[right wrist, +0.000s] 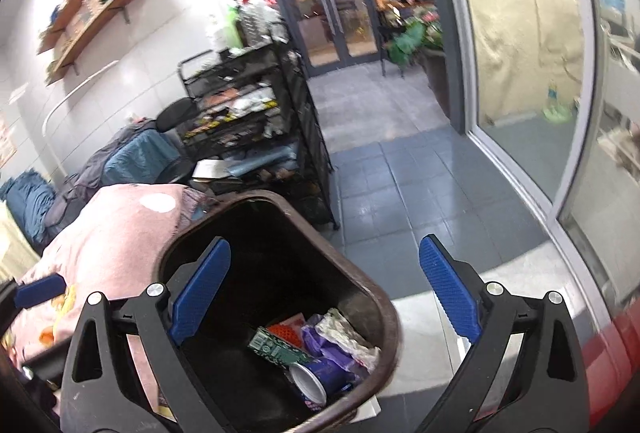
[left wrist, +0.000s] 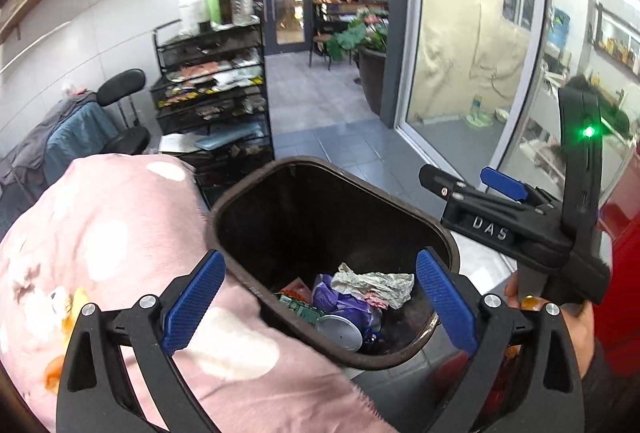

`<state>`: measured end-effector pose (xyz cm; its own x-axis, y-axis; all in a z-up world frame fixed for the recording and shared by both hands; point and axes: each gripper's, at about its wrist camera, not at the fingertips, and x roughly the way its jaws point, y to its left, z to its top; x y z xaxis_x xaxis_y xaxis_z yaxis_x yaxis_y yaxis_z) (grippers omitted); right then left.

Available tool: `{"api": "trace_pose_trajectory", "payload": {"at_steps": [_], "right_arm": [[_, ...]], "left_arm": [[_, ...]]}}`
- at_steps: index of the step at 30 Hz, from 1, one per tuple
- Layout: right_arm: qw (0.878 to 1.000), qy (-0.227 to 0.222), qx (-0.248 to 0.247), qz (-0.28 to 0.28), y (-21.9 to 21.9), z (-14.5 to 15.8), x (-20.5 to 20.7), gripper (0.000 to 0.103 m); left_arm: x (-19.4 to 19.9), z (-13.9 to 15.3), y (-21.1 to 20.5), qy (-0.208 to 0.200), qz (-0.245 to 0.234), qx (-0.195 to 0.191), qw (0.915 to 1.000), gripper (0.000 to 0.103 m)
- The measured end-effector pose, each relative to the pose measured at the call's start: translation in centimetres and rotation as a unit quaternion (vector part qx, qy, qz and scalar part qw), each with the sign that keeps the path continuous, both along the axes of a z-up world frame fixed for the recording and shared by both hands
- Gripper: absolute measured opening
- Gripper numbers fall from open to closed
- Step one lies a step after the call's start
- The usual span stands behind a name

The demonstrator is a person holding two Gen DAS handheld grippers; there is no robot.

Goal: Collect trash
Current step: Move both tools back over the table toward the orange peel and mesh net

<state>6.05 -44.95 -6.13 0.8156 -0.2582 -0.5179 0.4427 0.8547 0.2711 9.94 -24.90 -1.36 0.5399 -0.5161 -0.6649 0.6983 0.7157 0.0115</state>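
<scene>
Two hand-held tools above a brown waste bin beside a pink patterned blanket. The left tool has its blue pads spread wide with nothing between them; the bin's opening shows through the gap. The right tool is likewise spread and empty in its own view; in the left view it appears at the right edge, gripped by a hand, just beyond the bin's rim.

The collected trash lies at the bottom of the bin: a crumpled foil wrapper, a purple bag, a green printed packet, a red-orange wrapper and a can lying on its side with its silver end facing the cameras.

Judged step: a deposit appears complete, since both tools are empty over the bin. The next move likely calls for turning away from the bin to locate further trash; none is clearly identifiable in these views. A black wire rack and grey tiled floor lie beyond.
</scene>
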Motion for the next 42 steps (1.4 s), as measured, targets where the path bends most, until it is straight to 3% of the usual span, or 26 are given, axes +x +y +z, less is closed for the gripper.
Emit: {"api": "trace_pose_trajectory", "payload": {"at_steps": [4,8,12,18,21,27,32,36,42], "right_arm": [[0.998,-0.033,-0.058,0.016,3.3,1.3,0.1,0.097],[0.991,-0.047,-0.100,0.077,6.4,2.3,1.2,0.098],[0.984,-0.031,-0.091,0.150,9.1,2.6,3.1,0.098],[0.975,-0.009,-0.082,0.206,13.2,3.2,5.2,0.098],[0.965,0.003,-0.068,0.253,15.4,3.4,6.5,0.098],[0.944,0.028,-0.101,0.312,21.3,3.5,8.3,0.098],[0.919,0.049,-0.092,0.379,25.2,3.4,9.8,0.098],[0.898,0.077,-0.120,0.415,28.9,2.8,10.7,0.098],[0.878,0.123,-0.160,0.435,32.5,1.8,12.5,0.097]], "left_arm": [[-0.5,1.0,2.6,-0.017,0.027,-0.020,0.9993,0.097],[-0.9,1.5,5.5,-0.047,0.060,-0.021,0.9969,0.098],[-0.7,1.5,8.7,-0.043,0.088,-0.033,0.9946,0.098],[-0.1,1.0,13.6,-0.042,0.137,-0.024,0.9893,0.098],[0.4,0.7,16.2,-0.041,0.168,-0.023,0.9846,0.098],[1.3,-0.1,21.9,-0.024,0.229,-0.024,0.9727,0.098],[2.0,-1.4,27.5,-0.009,0.283,-0.013,0.9588,0.098],[3.0,-2.7,31.2,0.013,0.313,-0.002,0.9498,0.098],[4.6,-3.8,33.2,0.051,0.310,-0.001,0.9494,0.096]]}}
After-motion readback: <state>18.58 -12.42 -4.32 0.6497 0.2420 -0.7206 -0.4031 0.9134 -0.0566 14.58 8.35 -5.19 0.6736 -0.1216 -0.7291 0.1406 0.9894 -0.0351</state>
